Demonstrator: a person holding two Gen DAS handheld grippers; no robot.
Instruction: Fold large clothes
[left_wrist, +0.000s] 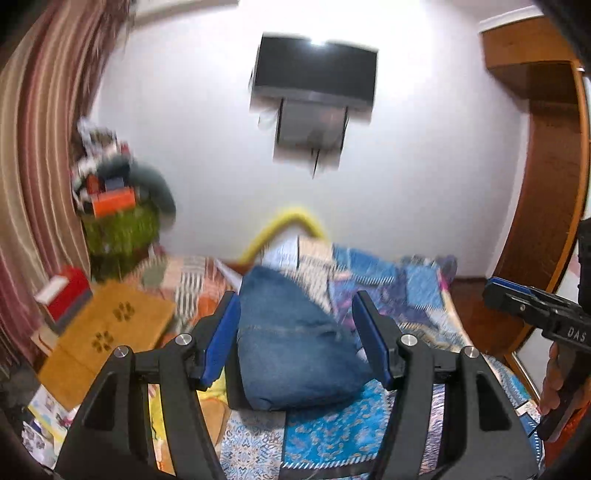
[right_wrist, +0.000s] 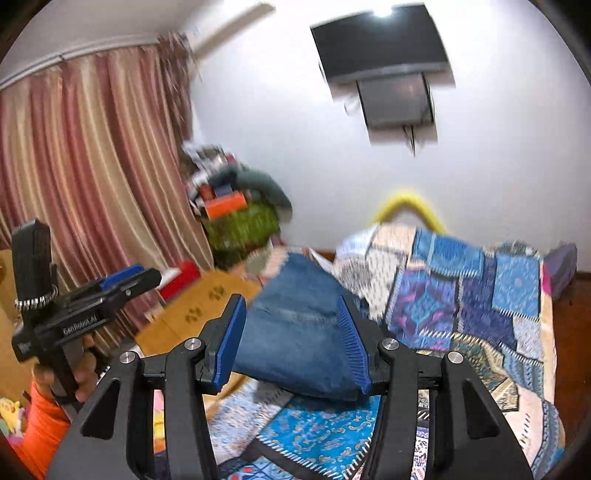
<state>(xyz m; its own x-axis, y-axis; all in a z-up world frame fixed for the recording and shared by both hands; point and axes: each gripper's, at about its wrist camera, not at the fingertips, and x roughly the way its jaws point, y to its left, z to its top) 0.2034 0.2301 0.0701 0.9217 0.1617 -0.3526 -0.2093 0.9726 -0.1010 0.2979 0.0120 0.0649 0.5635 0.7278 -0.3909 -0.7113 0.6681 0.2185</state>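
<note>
jaws on my left gripper (left_wrist: 295, 332) stand parted with nothing pinched, and the right gripper (right_wrist: 293, 341) is released too, both clear of the cloth. just beyond and below the jaws, the jeans (left_wrist: 295, 354) sit in a compact folded bundle on the patchwork bedspread (right_wrist: 480, 314). i'd call this garment folded. no other unfolded clothing shows, so what's left i can't tell.

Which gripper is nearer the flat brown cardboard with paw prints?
Left. The left gripper is on the cardboard's side of the folded blue denim jeans. The right gripper is farther off, on the brown wooden wardrobe's side.
</note>
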